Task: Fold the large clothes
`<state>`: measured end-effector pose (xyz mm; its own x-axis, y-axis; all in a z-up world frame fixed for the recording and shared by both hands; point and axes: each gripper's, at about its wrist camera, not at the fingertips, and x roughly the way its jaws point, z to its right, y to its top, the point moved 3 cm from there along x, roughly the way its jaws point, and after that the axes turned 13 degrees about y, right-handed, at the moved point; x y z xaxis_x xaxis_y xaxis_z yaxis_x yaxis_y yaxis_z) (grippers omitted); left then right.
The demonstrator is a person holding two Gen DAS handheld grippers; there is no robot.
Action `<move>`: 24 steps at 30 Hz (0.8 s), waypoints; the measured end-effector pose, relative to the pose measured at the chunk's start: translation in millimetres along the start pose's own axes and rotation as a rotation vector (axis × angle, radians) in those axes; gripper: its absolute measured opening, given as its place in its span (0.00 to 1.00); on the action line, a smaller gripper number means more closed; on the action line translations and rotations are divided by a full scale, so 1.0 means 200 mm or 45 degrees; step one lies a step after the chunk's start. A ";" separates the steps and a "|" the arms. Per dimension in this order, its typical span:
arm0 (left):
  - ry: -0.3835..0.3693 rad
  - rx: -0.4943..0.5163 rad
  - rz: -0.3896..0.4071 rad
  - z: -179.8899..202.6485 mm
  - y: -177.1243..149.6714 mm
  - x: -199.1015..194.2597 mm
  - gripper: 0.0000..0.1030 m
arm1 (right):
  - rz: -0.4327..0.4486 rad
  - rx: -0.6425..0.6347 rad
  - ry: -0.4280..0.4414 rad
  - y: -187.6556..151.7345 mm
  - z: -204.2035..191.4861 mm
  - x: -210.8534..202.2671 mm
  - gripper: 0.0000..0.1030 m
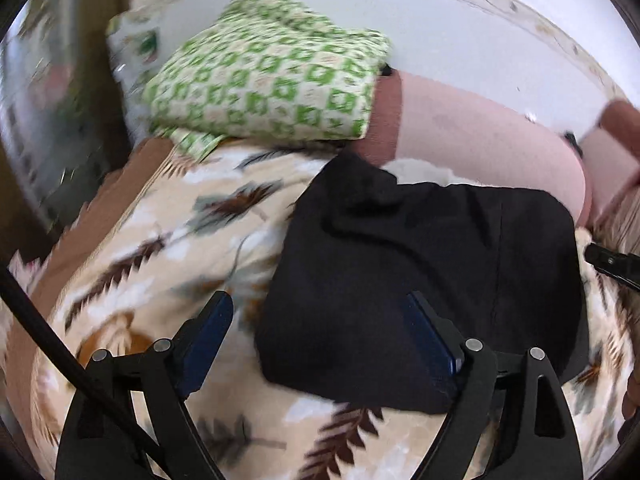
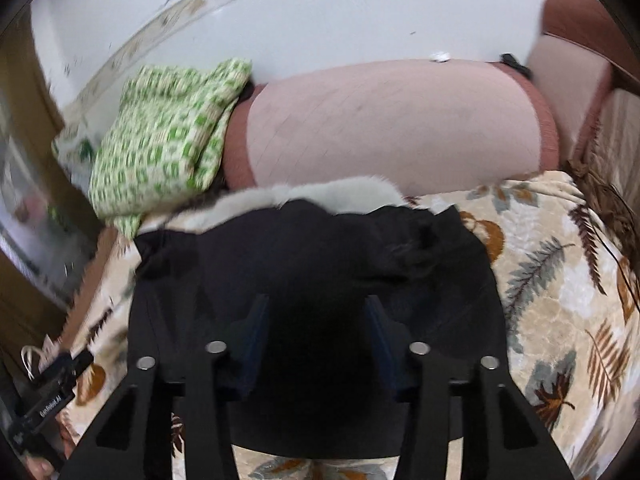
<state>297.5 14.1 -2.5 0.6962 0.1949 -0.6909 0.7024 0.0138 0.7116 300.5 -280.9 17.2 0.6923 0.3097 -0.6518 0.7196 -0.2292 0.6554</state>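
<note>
In my left view the black garment [image 1: 424,280] lies folded into a compact block at the centre and right of the frame, on the leaf-print blanket [image 1: 168,240] that covers the seat. My left gripper [image 1: 320,328] hangs over the garment's lower left corner with its jaws spread wide and nothing between them; one blue pad [image 1: 428,332] sits above the black cloth, the other above the blanket just beside the garment's edge. In my right view the same garment [image 2: 312,264] fills the middle, with a strip of pale fur trim [image 2: 312,194] showing along its far edge, and my right gripper [image 2: 316,336] is over its centre, jaws also well apart and holding nothing. A green patterned cloth [image 1: 256,80] sits in the upper left, against the pink cushion [image 2: 392,124], well apart from my work. I judge the folding to be far along, perhaps at the point between one fold and the next or at the final tidying. If another fold is wanted, I would need to bring both grippers down to one edge, close on the layers together, and carry them across evenly so the thick cloth does not slide open.
</note>
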 end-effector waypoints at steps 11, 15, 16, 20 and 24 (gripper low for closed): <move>0.140 0.055 -0.128 0.22 0.25 0.64 0.86 | -0.092 -0.009 -0.120 0.06 0.16 0.54 0.58; 0.168 0.063 -0.095 0.24 0.26 0.78 0.92 | -0.121 0.023 -0.121 0.06 0.26 0.68 0.76; 0.167 0.057 -0.104 0.25 0.26 0.82 0.92 | -0.124 0.027 -0.116 0.07 0.27 0.71 0.79; 0.073 -0.047 -0.246 0.23 0.25 1.01 0.96 | -0.116 0.003 -0.143 0.09 0.30 0.82 0.87; -0.117 -0.229 -0.440 0.16 0.21 1.20 0.99 | -0.098 0.013 -0.130 0.12 0.33 0.88 0.91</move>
<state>498.2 29.3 -142.2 0.4394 0.0603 -0.8963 0.8662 0.2359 0.4405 443.4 -291.8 -107.8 0.6362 0.2316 -0.7359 0.7712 -0.2178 0.5982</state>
